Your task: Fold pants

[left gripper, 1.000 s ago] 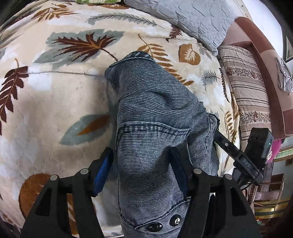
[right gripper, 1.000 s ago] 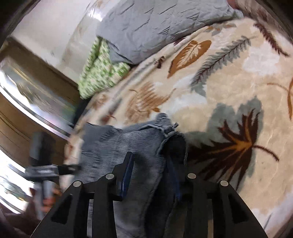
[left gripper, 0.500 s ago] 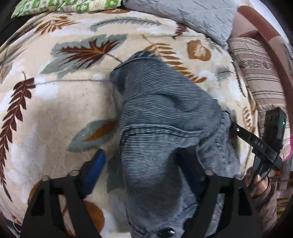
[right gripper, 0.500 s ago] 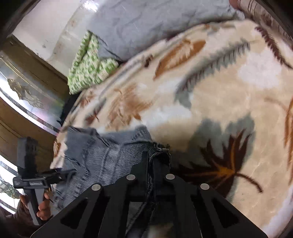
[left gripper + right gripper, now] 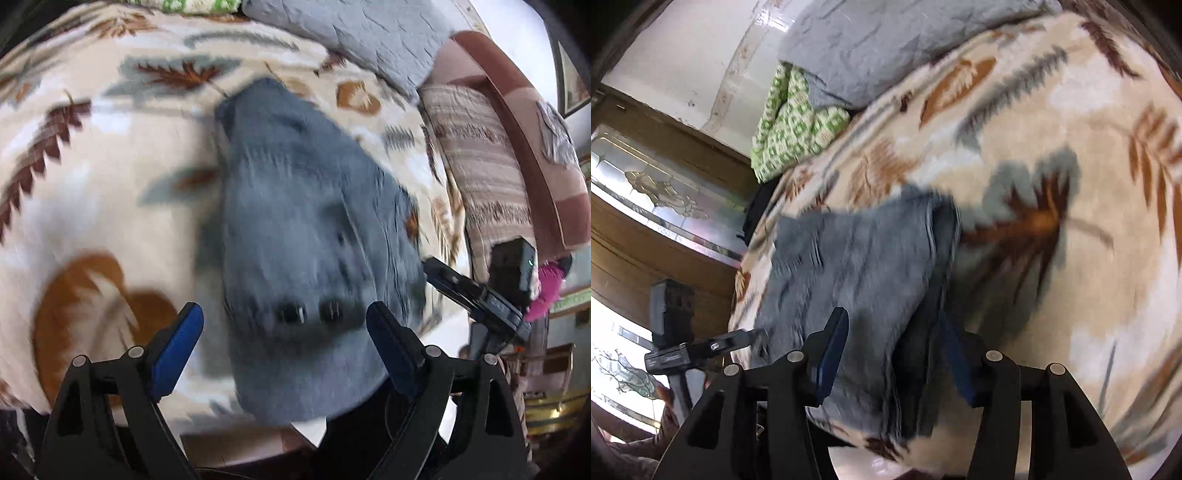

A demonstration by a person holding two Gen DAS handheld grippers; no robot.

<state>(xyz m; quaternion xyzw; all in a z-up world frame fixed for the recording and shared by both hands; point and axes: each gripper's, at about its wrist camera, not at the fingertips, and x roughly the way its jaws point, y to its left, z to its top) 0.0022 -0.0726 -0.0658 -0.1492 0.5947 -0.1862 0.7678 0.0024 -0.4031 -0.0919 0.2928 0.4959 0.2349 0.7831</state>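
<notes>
The grey-blue striped denim pants point(image 5: 303, 229) lie folded in a bundle on the leaf-patterned blanket point(image 5: 92, 192); two dark buttons show near their near edge. My left gripper point(image 5: 284, 332) is open, its blue pads point(image 5: 177, 343) spread either side of the bundle's near end, just above it. In the right wrist view the pants point(image 5: 857, 273) lie near the bed edge. My right gripper point(image 5: 890, 339) is open, its jaws straddling the bundle's thick folded edge. The view is blurred with motion. Each gripper shows in the other's view: right point(image 5: 480, 295), left point(image 5: 687, 347).
A grey quilted pillow point(image 5: 354, 33) and a green-checked cloth point(image 5: 794, 125) lie at the head of the bed. A striped cushion point(image 5: 484, 173) and brown sofa arm stand to the right. A wooden cabinet with glass panels point(image 5: 646, 199) stands beyond the bed edge.
My right gripper was shut on the pants' folded edge and has opened. My left gripper has drawn back toward the bed edge, jaws wide. The bundle has settled flat on the blanket.
</notes>
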